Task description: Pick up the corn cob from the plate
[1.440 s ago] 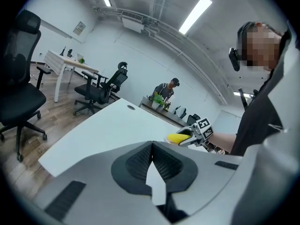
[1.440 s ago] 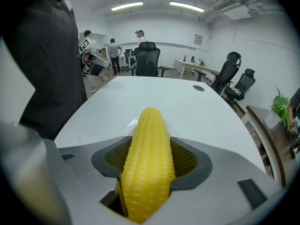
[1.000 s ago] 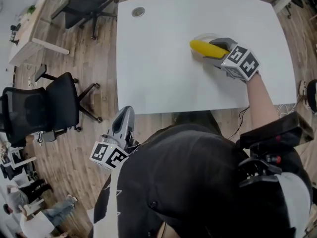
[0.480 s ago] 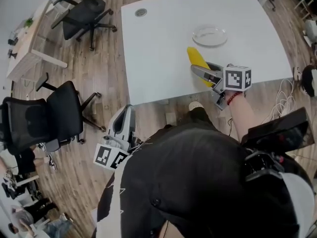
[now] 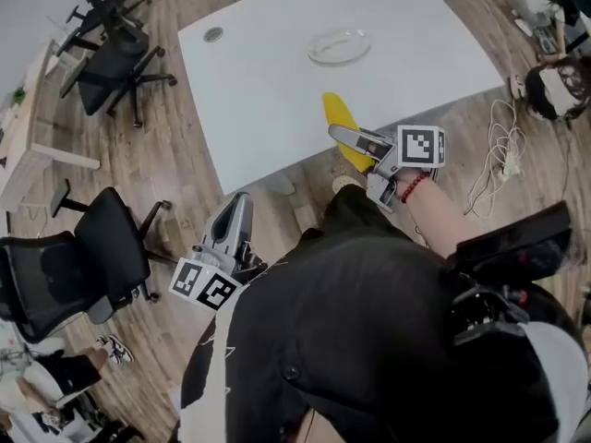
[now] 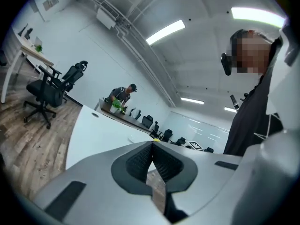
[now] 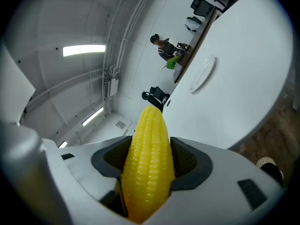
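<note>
**Corn cob clamped and clear of the plate: carry it steady**

Nearest, low beside the person's dark top (image 5: 369, 340), the left gripper (image 6: 152, 161) hangs off the table. Its grey jaws are pressed together with nothing between them. It has no part in this step and, in my judgement, is best left where it is.

Just beyond, the right gripper (image 5: 343, 137) is closed on the glossy yellow ribbed corn cob (image 7: 149, 149). The cob sits lengthwise between the dark ribbed pads (image 7: 185, 161), its tapered tip sticking out ahead of the jaws. In the head view it hangs over the near edge of the white round-cornered table (image 5: 259, 90). It is well apart from the shallow clear round plate (image 5: 339, 46) farther back, which has nothing on it that I can see.

The pick-up looks all but done. The cob seems smooth and tapering, so it could slide forward through the pads. The squeeze should be even, the gripper roughly level rather than nose-down, and the move slow, with no twist of the wrist.

Farther off are a small round grey grommet (image 5: 213, 34) set in the tabletop and black wheeled office chairs (image 5: 115, 58) on the wood floor (image 5: 166, 155). In the left gripper view a person (image 6: 123, 93) stands at a long dark desk (image 6: 131, 121) with a green plant (image 6: 116, 106).

No brand, label or readable writing shows. The white cube (image 5: 420, 148) on the right gripper carries only black square marker patterns, no letters.
</note>
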Demonstrator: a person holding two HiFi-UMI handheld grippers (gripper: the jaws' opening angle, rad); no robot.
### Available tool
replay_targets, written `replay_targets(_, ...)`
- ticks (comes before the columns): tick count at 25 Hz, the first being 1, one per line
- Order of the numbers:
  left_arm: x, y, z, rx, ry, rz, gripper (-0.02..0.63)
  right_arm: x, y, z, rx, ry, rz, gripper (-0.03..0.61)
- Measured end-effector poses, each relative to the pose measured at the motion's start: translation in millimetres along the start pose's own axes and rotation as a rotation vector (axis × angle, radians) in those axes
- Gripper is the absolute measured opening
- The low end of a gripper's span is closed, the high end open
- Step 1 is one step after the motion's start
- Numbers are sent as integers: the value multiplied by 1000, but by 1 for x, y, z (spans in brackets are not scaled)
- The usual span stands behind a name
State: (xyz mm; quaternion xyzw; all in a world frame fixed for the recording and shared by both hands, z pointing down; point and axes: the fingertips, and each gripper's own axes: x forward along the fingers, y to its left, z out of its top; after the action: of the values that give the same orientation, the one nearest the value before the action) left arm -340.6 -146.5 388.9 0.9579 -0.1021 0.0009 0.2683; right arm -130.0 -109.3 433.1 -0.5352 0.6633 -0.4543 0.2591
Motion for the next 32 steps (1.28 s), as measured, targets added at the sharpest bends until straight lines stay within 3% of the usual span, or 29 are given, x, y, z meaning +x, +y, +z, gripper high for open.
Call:
replay_targets(5, 15, -31, -24, 11, 63, -43, 12, -57, 3, -14, 39, -36, -39, 262)
replay_targets(9, 24, -59, -46, -8, 112, -60, 12, -99, 11, -21, 3, -78, 12, 262)
replay_targets(15, 38, -104, -73, -6, 146, -54, 12, -158, 1, -13, 43, -126, 19, 262)
replay_targets(22, 39, -142, -96, -62, 70, 86, 12, -220, -10, -5, 43, -71, 40, 262)
replay_targets(27, 63, -202, -136, -81, 48, 96, 12, -294, -29, 13, 27, -78, 58, 261)
replay_targets(32, 63, -220, -141, -74, 1, 104, 12, -309, -28, 13, 19, -87, 76, 262)
